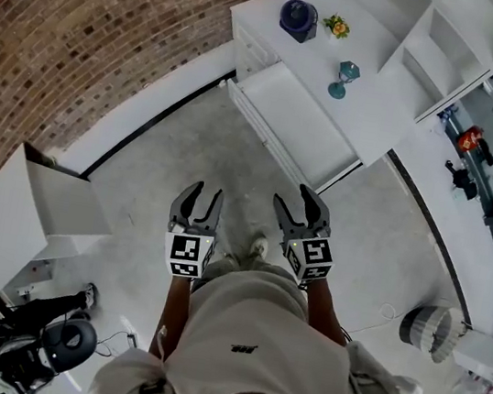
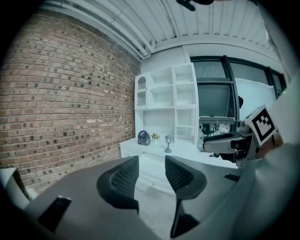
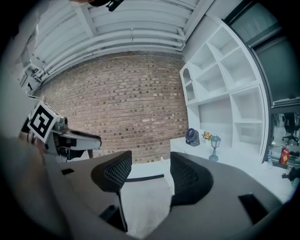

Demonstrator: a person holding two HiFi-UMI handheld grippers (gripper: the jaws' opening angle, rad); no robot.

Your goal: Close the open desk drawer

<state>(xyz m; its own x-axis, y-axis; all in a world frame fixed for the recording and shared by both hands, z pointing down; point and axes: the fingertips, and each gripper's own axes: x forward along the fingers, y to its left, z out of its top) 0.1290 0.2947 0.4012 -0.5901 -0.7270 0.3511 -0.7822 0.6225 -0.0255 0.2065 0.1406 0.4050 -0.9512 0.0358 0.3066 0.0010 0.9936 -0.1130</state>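
Observation:
The white desk stands ahead of me, its wide drawer pulled out towards me and showing an empty white inside. Both grippers hover over the floor a short way in front of the drawer's front edge, touching nothing. My left gripper is open and empty; in the left gripper view the drawer front shows between its jaws. My right gripper is open and empty too; in the right gripper view its jaws frame the floor, with the desk off to the right.
On the desk top stand a dark round fan, a small flower pot and a little lantern. White shelves rise behind. A white cabinet and black bags lie left; a floor fan sits right.

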